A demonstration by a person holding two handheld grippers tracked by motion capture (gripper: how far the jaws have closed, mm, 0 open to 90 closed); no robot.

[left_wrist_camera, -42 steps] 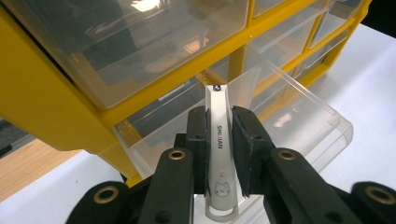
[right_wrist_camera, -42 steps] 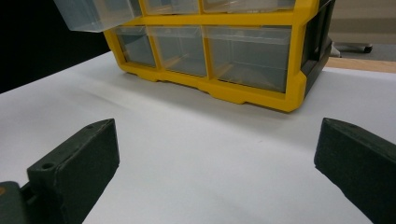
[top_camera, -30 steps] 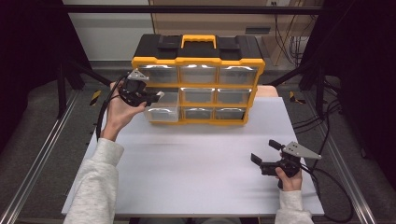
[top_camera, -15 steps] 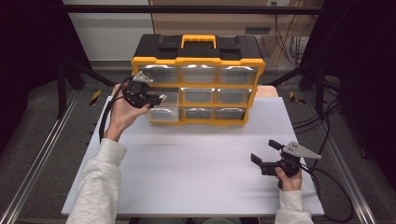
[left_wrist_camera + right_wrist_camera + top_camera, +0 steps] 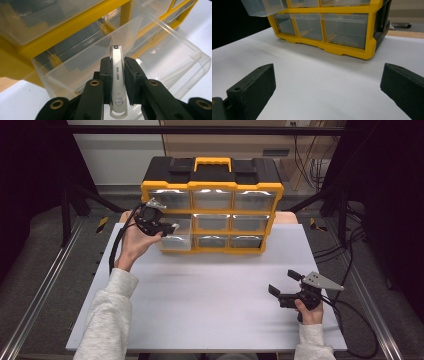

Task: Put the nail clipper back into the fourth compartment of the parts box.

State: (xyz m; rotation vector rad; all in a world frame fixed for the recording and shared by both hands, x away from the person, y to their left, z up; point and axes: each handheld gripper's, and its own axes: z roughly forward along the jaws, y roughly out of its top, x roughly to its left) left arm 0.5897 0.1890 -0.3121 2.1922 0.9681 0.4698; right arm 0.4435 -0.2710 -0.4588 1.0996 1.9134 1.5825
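A yellow and black organiser (image 5: 212, 202) with clear drawers stands at the back of the white table (image 5: 210, 300). Its left middle drawer (image 5: 176, 239) (image 5: 155, 57) is pulled out. My left gripper (image 5: 172, 227) (image 5: 117, 75) hovers over that drawer, shut on a white nail clipper (image 5: 117, 82) with a small cat print. The clipper points into the drawer from above. My right gripper (image 5: 283, 283) (image 5: 327, 85) rests low at the table's front right, open, with nothing between its jaws. It faces the organiser (image 5: 329, 27).
A cable (image 5: 116, 245) trails from the left gripper down along the person's forearm. Another cable (image 5: 355, 320) runs off the right gripper past the table's right edge. Dark metal rails (image 5: 35, 305) flank the table.
The left gripper has edged slightly right and forward over the pulled-out drawer, still holding the clipper. The right gripper has stayed put.
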